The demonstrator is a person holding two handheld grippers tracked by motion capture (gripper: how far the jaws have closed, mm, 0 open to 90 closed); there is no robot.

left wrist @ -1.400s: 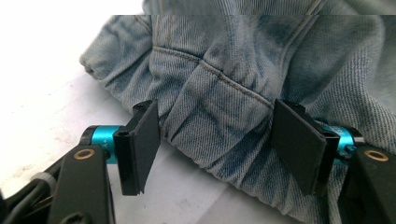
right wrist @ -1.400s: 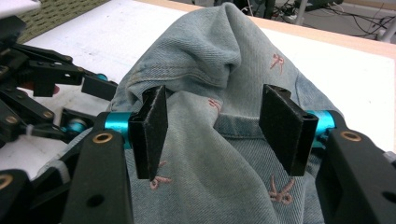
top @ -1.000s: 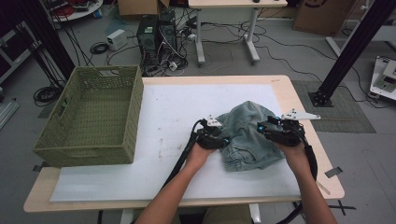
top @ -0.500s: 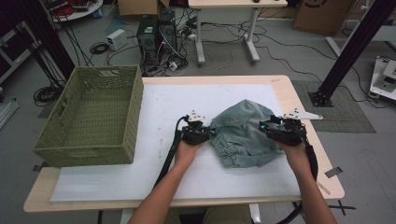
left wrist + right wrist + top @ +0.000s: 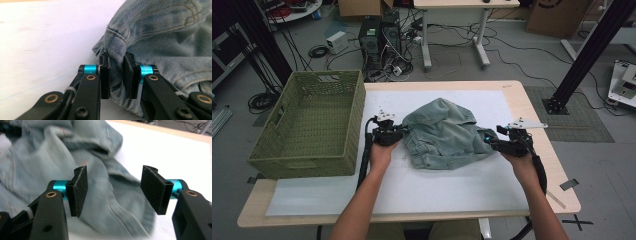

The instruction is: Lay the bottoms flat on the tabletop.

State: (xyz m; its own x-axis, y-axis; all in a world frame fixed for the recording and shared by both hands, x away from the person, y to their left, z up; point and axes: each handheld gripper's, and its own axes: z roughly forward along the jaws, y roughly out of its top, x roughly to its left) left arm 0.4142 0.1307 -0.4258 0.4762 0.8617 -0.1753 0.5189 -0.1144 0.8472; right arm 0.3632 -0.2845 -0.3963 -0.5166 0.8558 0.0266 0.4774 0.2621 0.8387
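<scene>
A crumpled pale blue denim garment [image 5: 442, 132] lies on the white mat [image 5: 437, 190] in the middle of the table. My left gripper [image 5: 401, 131] is at its left edge, and its jaws have just been closing on it. In the left gripper view the left gripper [image 5: 116, 56] is shut on a bunched fold of the denim [image 5: 162, 37]. My right gripper [image 5: 490, 141] is at the garment's right edge. Its jaws have just been opening. In the right gripper view the right gripper [image 5: 115, 170] is open, the denim [image 5: 50, 157] lying under and beyond the gap, untouched by the pads.
A green woven basket [image 5: 357, 115] stands on the table's left end, close to my left hand. Bare white mat stretches in front of the garment. Behind the table are computer towers, cables and a second desk [image 5: 452, 5]; a black post [image 5: 592, 50] rises at the right.
My left gripper has moved left, taken hold of the denim's edge and pulled it that way, spreading the garment. The right hand has stayed put at the right edge.
</scene>
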